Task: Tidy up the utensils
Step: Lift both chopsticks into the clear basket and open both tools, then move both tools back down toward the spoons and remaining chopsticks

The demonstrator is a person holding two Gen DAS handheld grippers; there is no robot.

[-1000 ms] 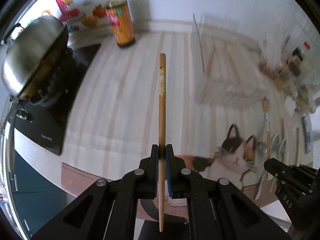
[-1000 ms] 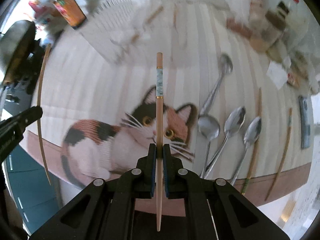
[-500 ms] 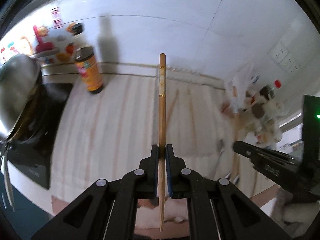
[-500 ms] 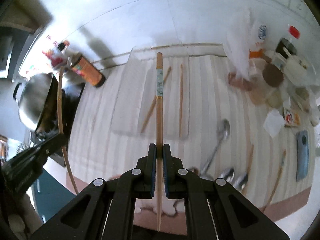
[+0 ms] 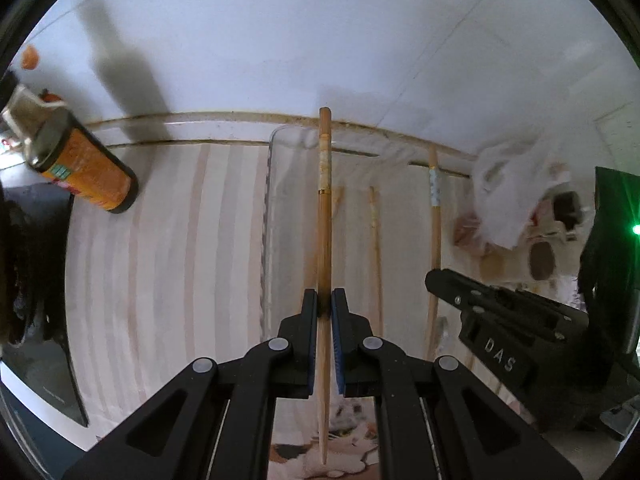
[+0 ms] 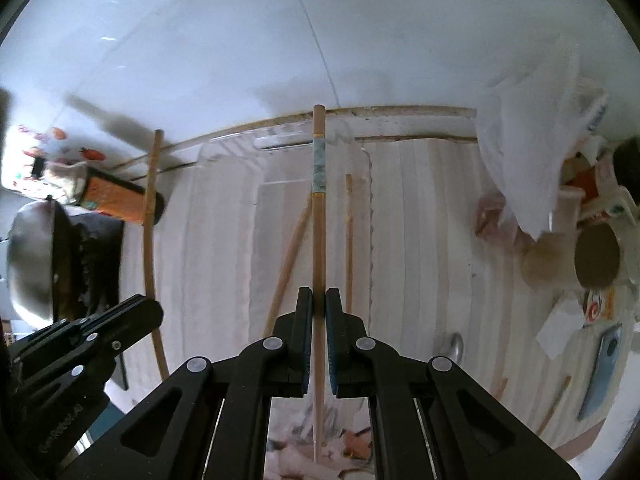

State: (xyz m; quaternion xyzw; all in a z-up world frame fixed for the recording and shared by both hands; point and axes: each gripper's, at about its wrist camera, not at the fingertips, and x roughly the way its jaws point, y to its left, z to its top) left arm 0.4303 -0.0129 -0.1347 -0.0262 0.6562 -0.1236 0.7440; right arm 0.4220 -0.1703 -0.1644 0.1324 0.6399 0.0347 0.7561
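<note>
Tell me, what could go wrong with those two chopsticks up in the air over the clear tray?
1. Each chopstick is pinched at one narrow spot: the left gripper holds one chopstick, the right gripper another. Either might swivel or slip when lowered.
2. Two chopsticks already lie in the clear tray. A new one could land crossed on them.
3. The grippers are close together, so they might bump.

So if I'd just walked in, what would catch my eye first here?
Probably the two black grippers, left and right, each pinching one chopstick that sticks out ahead. They hang over a clear tray on the striped cloth, where two more chopsticks already lie. An orange bottle stands off to the left.
</note>
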